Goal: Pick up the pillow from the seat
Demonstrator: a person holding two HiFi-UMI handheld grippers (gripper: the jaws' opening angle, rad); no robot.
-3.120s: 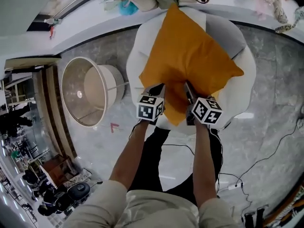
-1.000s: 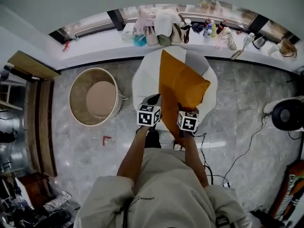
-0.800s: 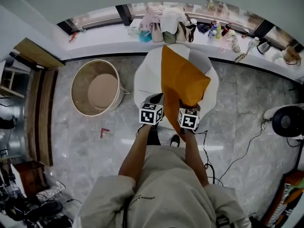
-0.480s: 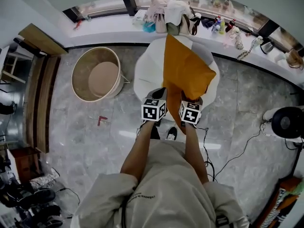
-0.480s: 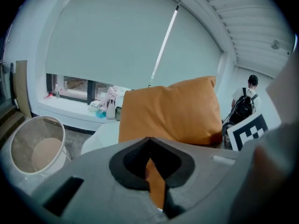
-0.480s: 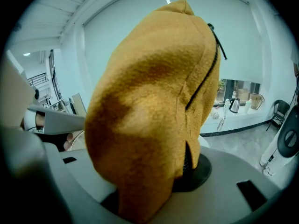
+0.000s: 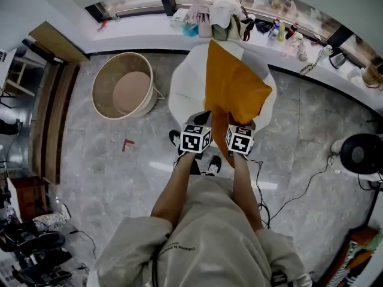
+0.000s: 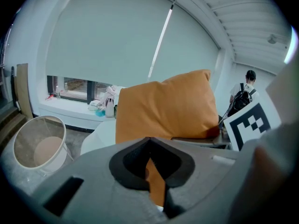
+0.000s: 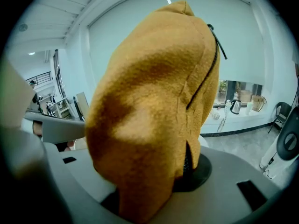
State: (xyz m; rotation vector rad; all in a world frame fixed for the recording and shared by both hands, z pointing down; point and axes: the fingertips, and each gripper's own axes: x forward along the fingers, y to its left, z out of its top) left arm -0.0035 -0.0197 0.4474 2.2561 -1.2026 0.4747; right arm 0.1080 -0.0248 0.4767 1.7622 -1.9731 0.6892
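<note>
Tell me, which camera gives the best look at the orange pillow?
The head view: it shows nearly the whole pillow over the white seat, the left gripper and right gripper clamped on its near corner. The left gripper view shows one broad face; the right gripper view, only close-up fabric filling the frame.

the pillow (image 7: 233, 91) stands over the seat (image 7: 182, 91), its near edge in the left gripper (image 7: 202, 118) and right gripper (image 7: 237, 119), side by side. a basket (image 7: 122, 87) sits left of the seat; a ledge (image 7: 143, 33) with bags runs behind it.
</note>
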